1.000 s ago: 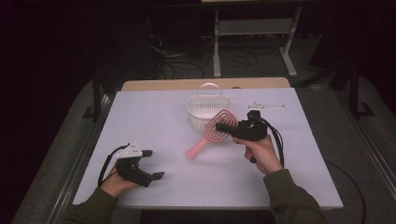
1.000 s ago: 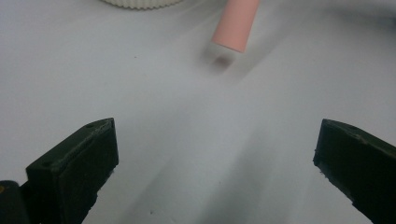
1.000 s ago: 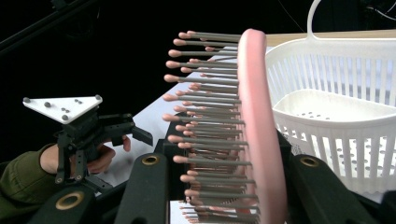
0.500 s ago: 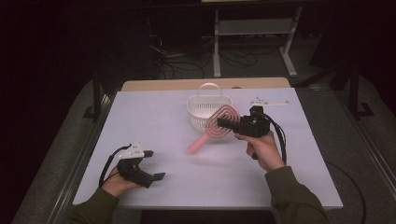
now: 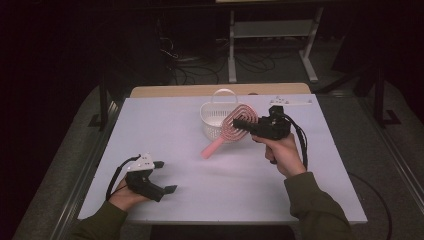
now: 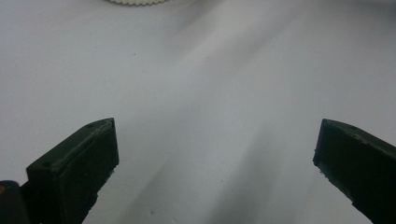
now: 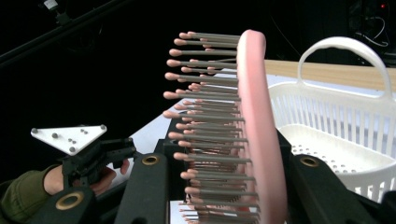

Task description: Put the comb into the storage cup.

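A pink hairbrush [image 5: 216,145] hangs tilted above the white table [image 5: 165,125], its handle pointing down and left. My right gripper [image 5: 243,125] is shut on the brush's head, right in front of a white handled basket [image 5: 216,116]. In the right gripper view the brush [image 7: 254,116] stands between my right gripper's [image 7: 226,161] jaws with its bristles pointing left, and the basket [image 7: 336,126] sits just behind it. My left gripper [image 5: 166,176] rests at the front left of the table in a hand, open, with nothing between the fingers of my left gripper [image 6: 215,154].
A small white flat part [image 5: 291,102] lies at the table's back right. A wooden board edge [image 5: 165,91] runs behind the table. The basket's rim [image 6: 135,2] peeks in at the top of the left gripper view. A metal stand [image 5: 270,30] is on the dark floor beyond.
My right gripper has risen a little with the brush, so the handle's tip hangs higher over the table. The left gripper has stayed where it was.
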A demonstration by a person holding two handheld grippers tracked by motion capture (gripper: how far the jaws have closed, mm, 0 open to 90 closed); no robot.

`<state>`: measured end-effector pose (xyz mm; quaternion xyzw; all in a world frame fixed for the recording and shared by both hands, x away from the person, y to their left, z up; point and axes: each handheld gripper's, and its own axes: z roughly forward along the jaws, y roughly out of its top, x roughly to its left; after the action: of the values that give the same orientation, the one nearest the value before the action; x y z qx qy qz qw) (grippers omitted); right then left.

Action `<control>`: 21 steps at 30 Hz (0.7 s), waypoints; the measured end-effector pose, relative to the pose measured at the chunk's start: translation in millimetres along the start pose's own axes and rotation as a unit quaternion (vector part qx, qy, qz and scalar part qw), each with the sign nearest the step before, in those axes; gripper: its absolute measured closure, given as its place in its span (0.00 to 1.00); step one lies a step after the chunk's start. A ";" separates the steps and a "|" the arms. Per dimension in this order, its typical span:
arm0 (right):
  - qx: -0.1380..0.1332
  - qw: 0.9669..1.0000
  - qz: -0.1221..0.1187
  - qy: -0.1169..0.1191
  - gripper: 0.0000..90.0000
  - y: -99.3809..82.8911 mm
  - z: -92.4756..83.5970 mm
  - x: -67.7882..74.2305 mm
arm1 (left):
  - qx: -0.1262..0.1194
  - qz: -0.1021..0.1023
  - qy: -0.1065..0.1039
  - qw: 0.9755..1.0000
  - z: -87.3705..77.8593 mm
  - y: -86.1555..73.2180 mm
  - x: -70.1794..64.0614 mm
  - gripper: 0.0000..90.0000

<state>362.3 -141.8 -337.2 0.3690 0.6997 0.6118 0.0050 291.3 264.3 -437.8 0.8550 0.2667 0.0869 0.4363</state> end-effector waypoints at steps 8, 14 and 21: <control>-0.004 1.000 -0.007 -0.002 0.70 10.7 -0.6 0.9 | -0.002 -0.003 0.000 1.000 -0.6 -0.4 0.3 0.00; -0.011 1.000 -0.010 -0.004 0.70 20.1 -1.5 1.4 | -0.004 -0.003 -0.001 1.000 -0.5 -0.5 0.1 0.00; -0.019 1.000 -0.015 -0.006 0.70 32.5 -1.7 2.0 | -0.004 -0.005 -0.001 1.000 -0.6 -0.4 0.3 0.00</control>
<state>376.7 -142.9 -308.0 0.3623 0.6934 0.6223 0.0249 291.1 265.0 -437.7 0.8518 0.2704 0.0849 0.4405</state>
